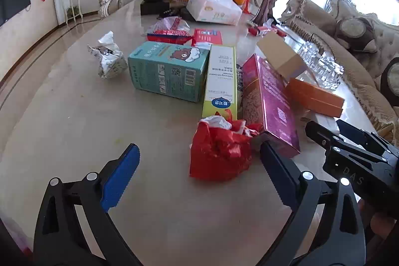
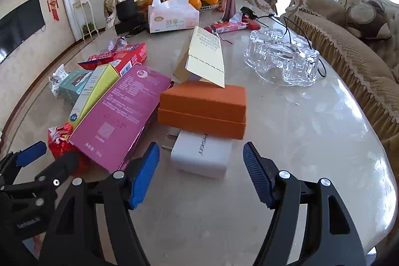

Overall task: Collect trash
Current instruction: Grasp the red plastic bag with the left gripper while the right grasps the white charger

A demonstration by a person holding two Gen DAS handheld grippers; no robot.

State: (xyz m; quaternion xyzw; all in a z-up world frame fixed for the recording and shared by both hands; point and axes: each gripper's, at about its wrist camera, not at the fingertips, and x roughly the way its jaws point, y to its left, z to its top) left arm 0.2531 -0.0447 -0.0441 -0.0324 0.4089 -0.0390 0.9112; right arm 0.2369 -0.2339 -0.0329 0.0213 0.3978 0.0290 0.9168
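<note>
We held left gripper [image 1: 199,166] apart | right gripper [image 2: 201,166] apart, empty | bench [image 2: 324,141] edge right, bare bench near us

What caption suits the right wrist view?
Open right gripper above a white charger, beside orange box and pink box.

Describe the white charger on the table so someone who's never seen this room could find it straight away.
On the marble table, find the stacked orange box beside the pink box. The white charger pokes out from under it, the only white block with metal plug prongs.
</note>
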